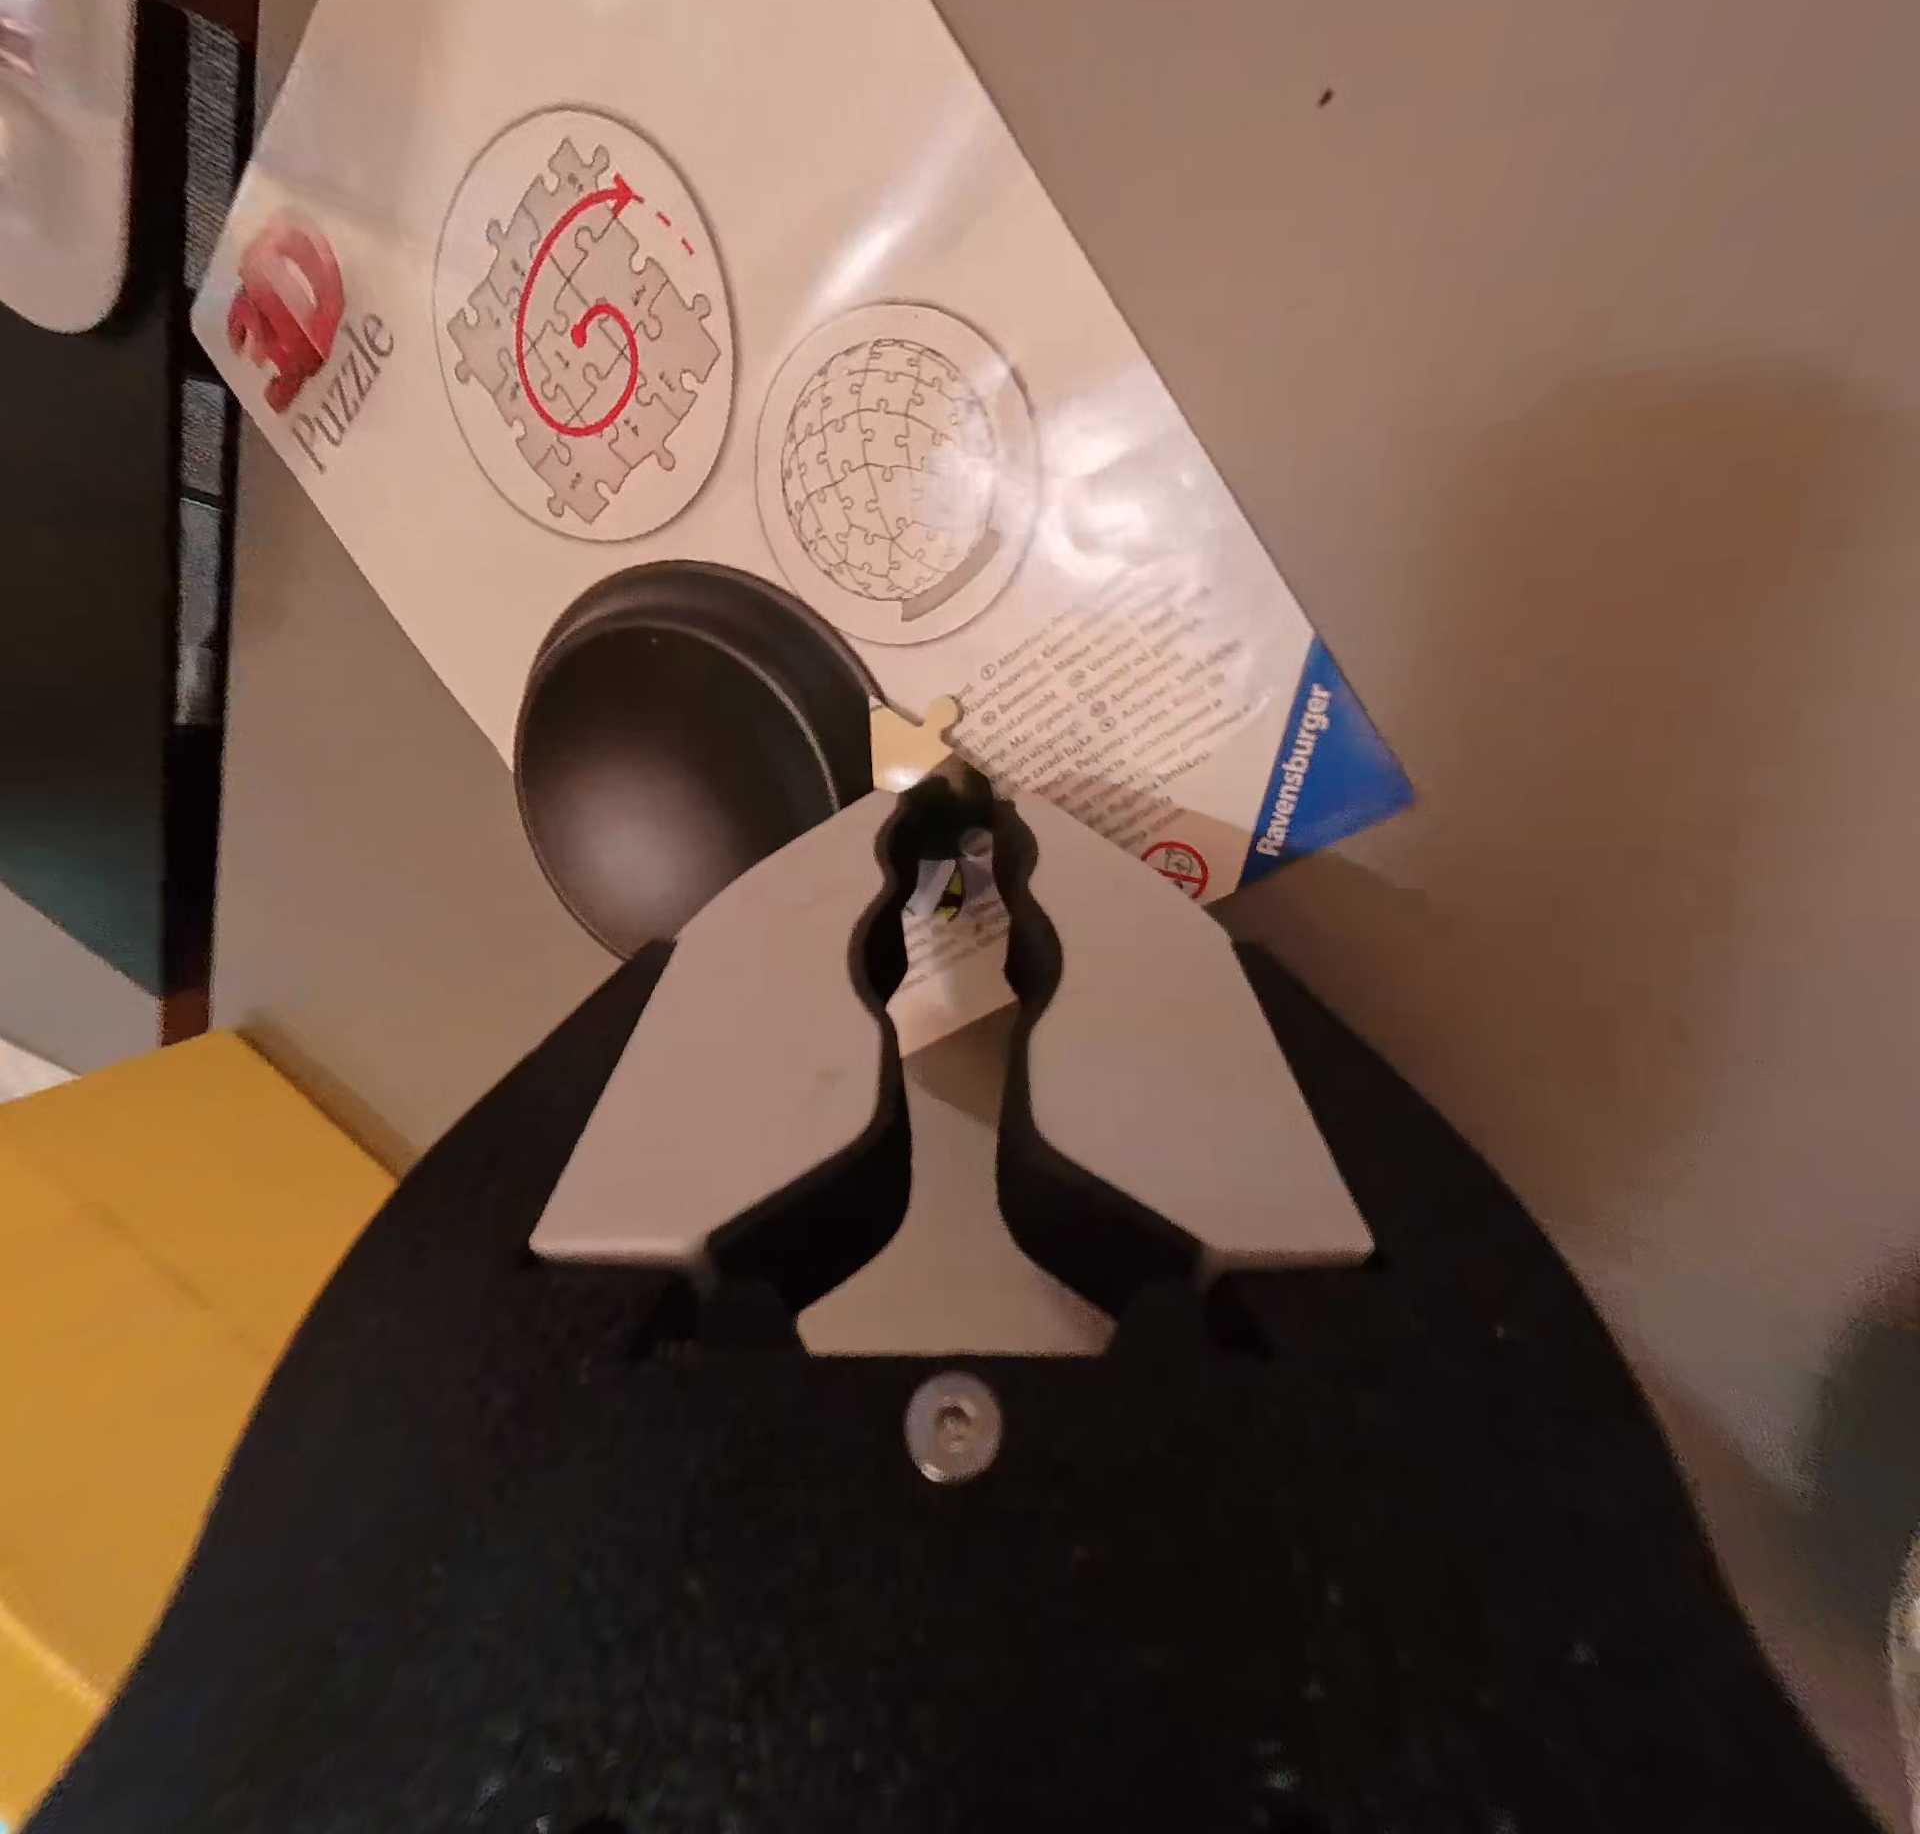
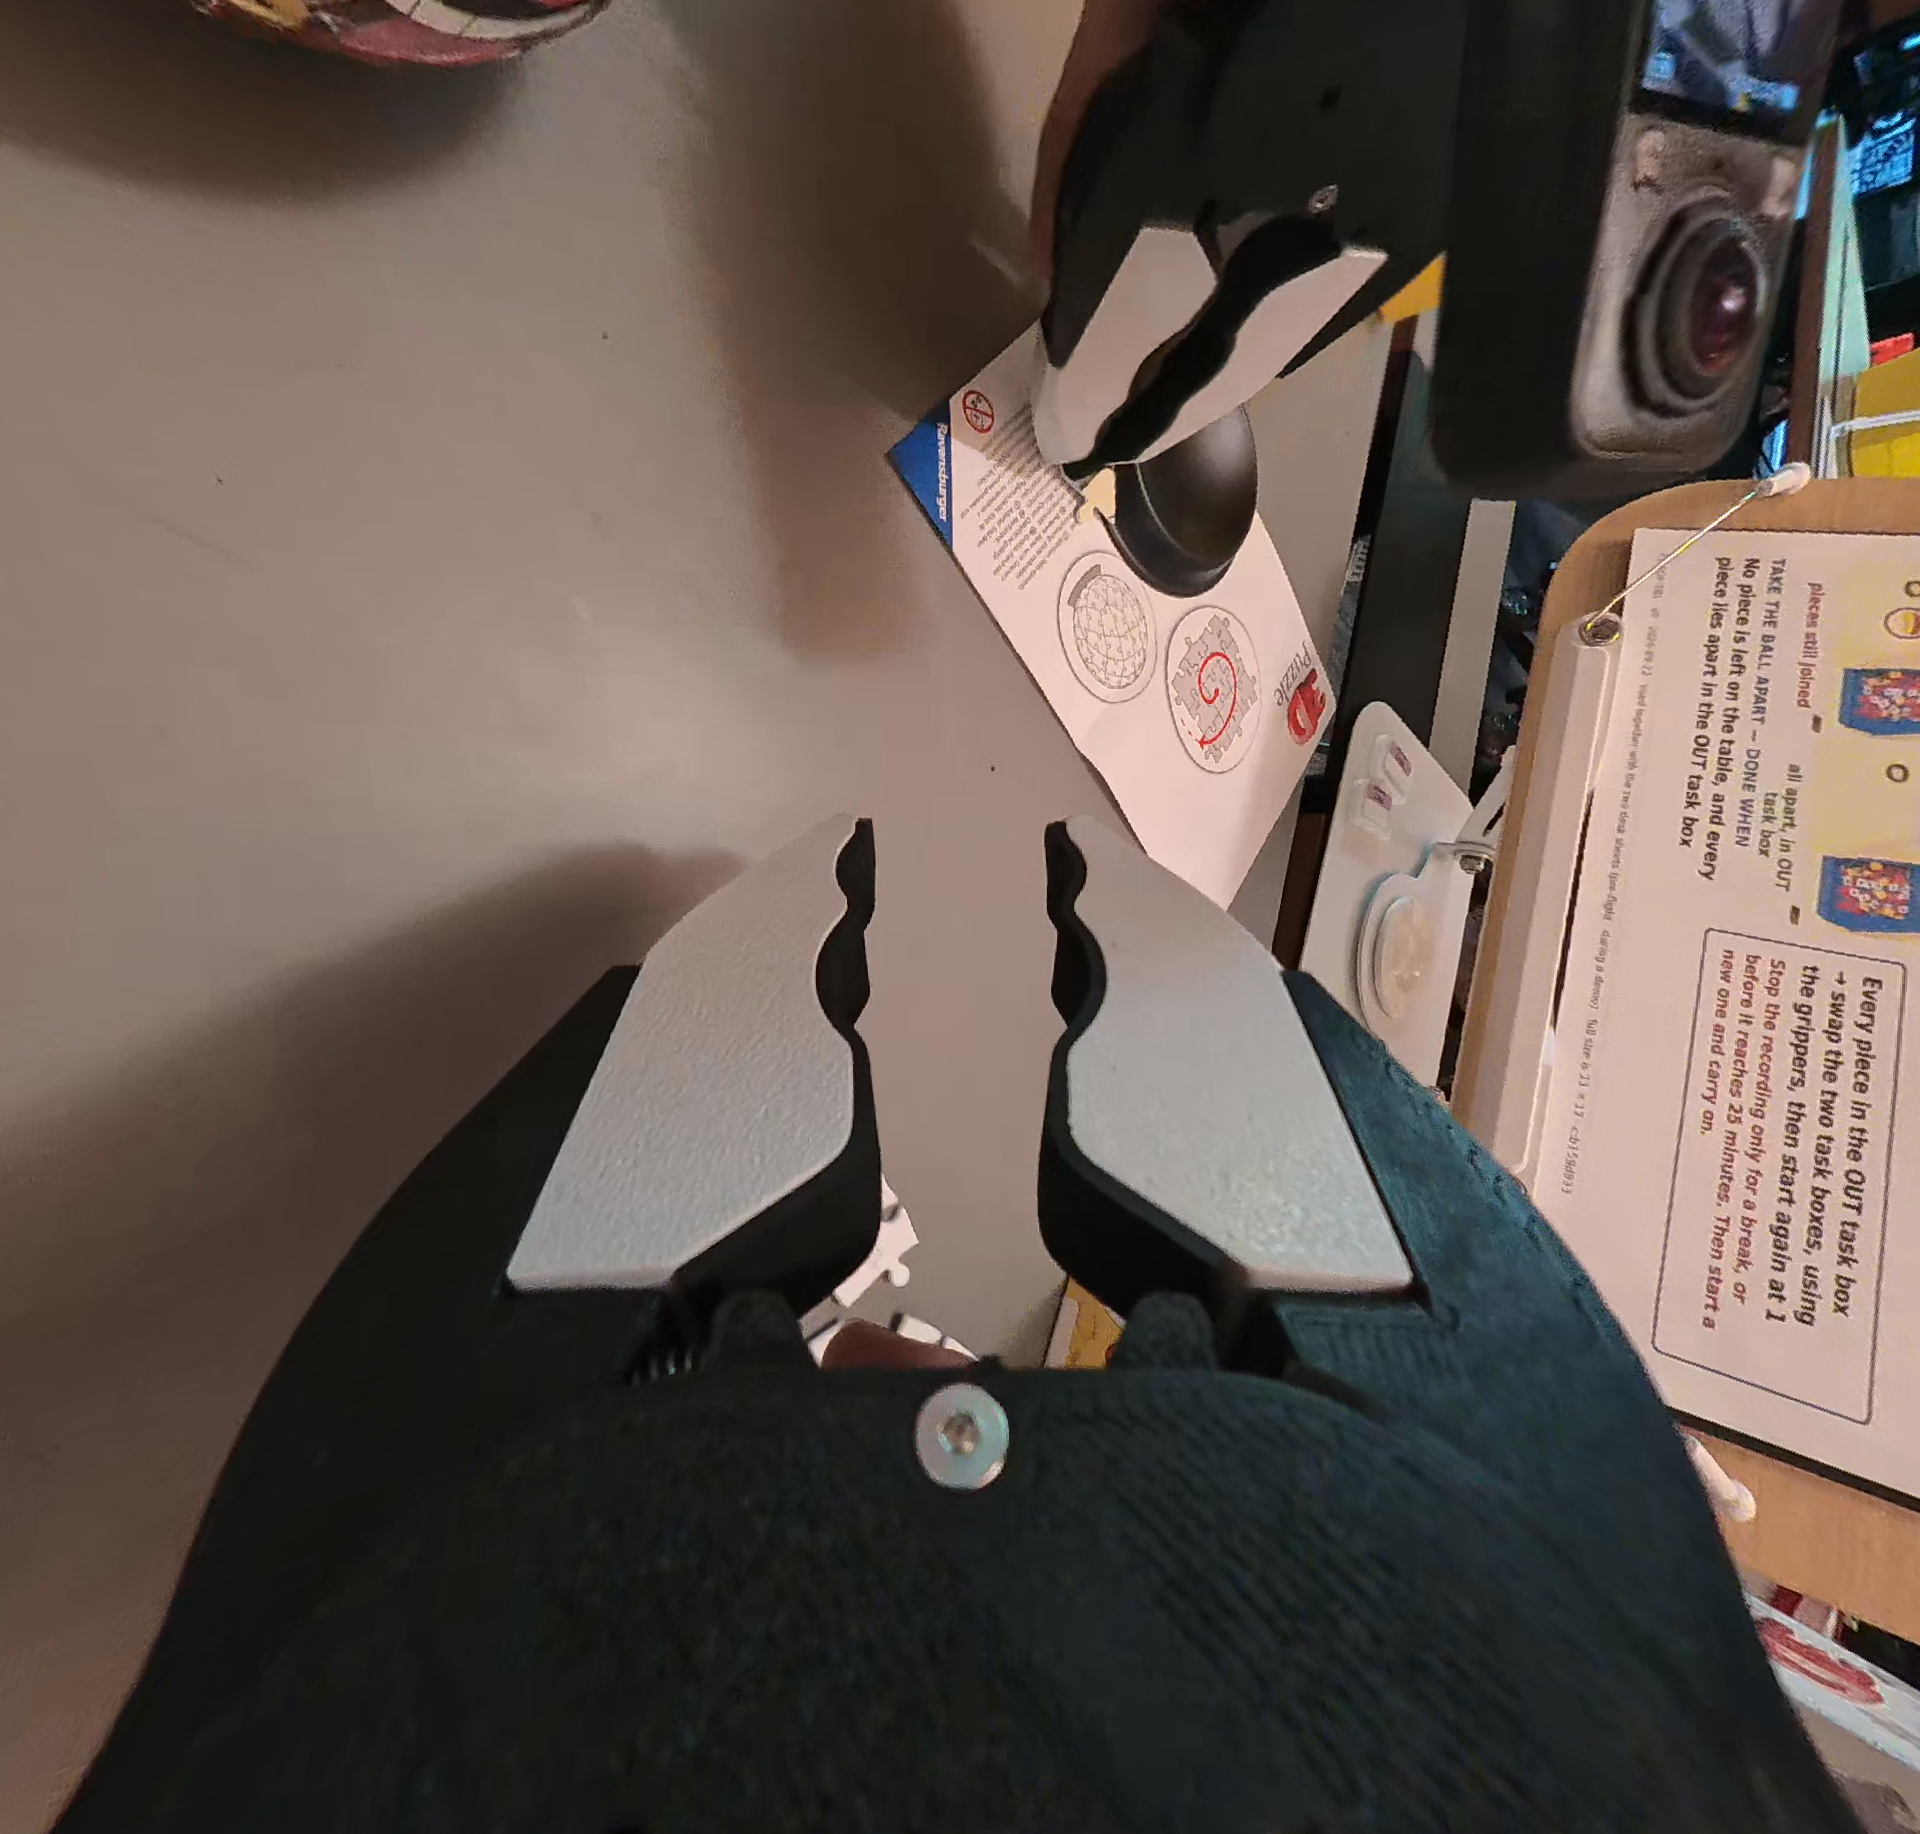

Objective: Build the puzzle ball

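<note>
On the table [image 1: 1558,434], left gripper [image 1: 940,797] pinches a puzzle piece [image 1: 914,735] beside the black stand [image 1: 675,745].

A plain grey-beige tabletop [image 2: 416,537] spreads under warm, shadowed light; a dark upright post [image 1: 192,537] edges it; a wooden board [image 2: 1538,849] with a printed sheet stands beside.

Bench [image 1: 1558,330]: I see a plain grey top;
Leaflet [image 1: 831,226]: white instruction sheet lying flat near the bench's edge;
Stand [image 1: 665,745]: black bowl-shaped base resting on the leaflet
</note>
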Demonstrator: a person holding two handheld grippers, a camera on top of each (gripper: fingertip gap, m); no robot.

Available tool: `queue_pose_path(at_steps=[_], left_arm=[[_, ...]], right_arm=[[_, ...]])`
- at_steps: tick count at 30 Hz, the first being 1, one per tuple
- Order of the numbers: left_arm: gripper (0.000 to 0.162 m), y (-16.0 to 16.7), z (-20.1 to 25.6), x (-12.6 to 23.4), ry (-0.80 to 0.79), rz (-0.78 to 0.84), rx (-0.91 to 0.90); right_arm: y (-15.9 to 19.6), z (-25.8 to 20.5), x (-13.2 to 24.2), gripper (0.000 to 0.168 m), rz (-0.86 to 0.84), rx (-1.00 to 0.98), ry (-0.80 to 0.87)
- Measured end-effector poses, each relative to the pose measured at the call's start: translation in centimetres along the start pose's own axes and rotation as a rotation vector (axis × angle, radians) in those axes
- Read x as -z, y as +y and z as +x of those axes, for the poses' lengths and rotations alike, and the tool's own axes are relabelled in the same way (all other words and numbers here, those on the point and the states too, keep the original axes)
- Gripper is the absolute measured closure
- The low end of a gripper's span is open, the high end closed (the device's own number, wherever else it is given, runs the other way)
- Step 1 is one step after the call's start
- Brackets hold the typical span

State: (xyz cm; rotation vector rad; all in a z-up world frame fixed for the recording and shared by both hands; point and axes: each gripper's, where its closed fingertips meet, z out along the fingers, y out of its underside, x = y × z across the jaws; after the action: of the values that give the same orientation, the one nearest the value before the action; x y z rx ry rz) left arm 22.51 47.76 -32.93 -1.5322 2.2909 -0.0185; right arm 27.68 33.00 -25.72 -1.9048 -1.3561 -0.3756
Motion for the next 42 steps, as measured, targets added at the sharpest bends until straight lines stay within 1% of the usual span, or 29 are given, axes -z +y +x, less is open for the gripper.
queue_pose_path(at_steps=[2,5,6,10,13,15,16,17,19,20,21,24,26,27,30,33,35,36,37,39,42], left_arm=[[0.149,0.0,0.0,0.0,0.021,0.007,0.047],[0.149,-0.1,0.0,0.2,0.022,0.047,0.064],[0.162,-0.3,0.0,0.4,0.023,0.078,0.076],[0.162,-0.4,-0.7,1.9,-0.014,0.169,0.104],[0.162,0.1,-1.9,3.0,-0.046,0.179,0.142],[0.162,0.5,-3.1,3.6,-0.079,0.184,0.206],[0.16,0.8,-4.1,3.6,-0.109,0.181,0.271],[0.152,1.1,-4.9,3.6,-0.124,0.181,0.353],[0.135,1.3,-4.9,2.8,-0.062,0.168,0.497],[0.128,1.2,-4.6,2.4,-0.021,0.159,0.54],[0.124,1.2,-4.4,1.9,-0.004,0.144,0.569],[0.11,2.0,-4.9,0.7,-0.044,0.058,0.65],[0.109,2.3,-5.6,0.2,-0.072,0.019,0.753],[0.106,2.5,-5.7,-0.1,-0.07,-0.001,0.811],[0.097,3.0,-5.6,-1.0,-0.027,-0.08,0.955],[0.09,3.0,-5.5,-1.7,-0.005,-0.108,1.013],[0.091,2.7,-5.7,-1.8,-0.013,-0.093,1.004],[0.097,2.5,-5.6,-1.8,0.003,-0.081,0.997],[0.105,2.2,-5.4,-1.8,0.016,-0.071,0.991],[0.128,2.1,-5.2,-1.7,0.023,-0.069,0.964],[0.129,2.1,-5.1,-1.7,0.031,-0.057,0.939]], right_arm=[[0.0,0.0,0.0,0.137,-0.002,0.0,0.001],[0.3,0.1,0.2,0.136,-0.009,-0.006,0.001],[0.4,0.2,0.3,0.136,-0.009,-0.006,0.006],[0.5,0.4,0.5,0.136,-0.005,-0.017,0.012],[0.8,0.3,0.5,0.136,-0.011,-0.02,0.008],[0.9,0.3,0.4,0.136,-0.019,-0.018,0.007],[1.0,0.2,0.4,0.136,-0.024,-0.018,0.004],[1.1,0.2,0.3,0.136,-0.029,-0.016,0.001],[1.2,0.1,0.3,0.136,-0.036,-0.014,0.0],[1.2,0.1,0.3,0.136,-0.037,-0.016,-0.002],[1.3,0.1,0.3,0.136,-0.036,-0.018,-0.005],[1.5,0.0,0.2,0.136,-0.043,-0.02,-0.007],[1.7,0.0,0.2,0.136,-0.049,-0.023,-0.007],[1.7,0.0,0.2,0.136,-0.05,-0.025,-0.009],[1.8,-0.1,0.2,0.135,-0.053,-0.03,-0.018],[2.0,-0.2,0.1,0.135,-0.062,-0.032,-0.023],[2.0,-0.2,0.1,0.135,-0.061,-0.033,-0.025],[2.0,-0.3,0.1,0.135,-0.061,-0.034,-0.026],[2.1,-0.3,0.1,0.135,-0.063,-0.034,-0.028],[2.1,-0.3,0.0,0.135,-0.069,-0.033,-0.03],[2.1,-0.4,0.0,0.135,-0.071,-0.03,-0.033]])
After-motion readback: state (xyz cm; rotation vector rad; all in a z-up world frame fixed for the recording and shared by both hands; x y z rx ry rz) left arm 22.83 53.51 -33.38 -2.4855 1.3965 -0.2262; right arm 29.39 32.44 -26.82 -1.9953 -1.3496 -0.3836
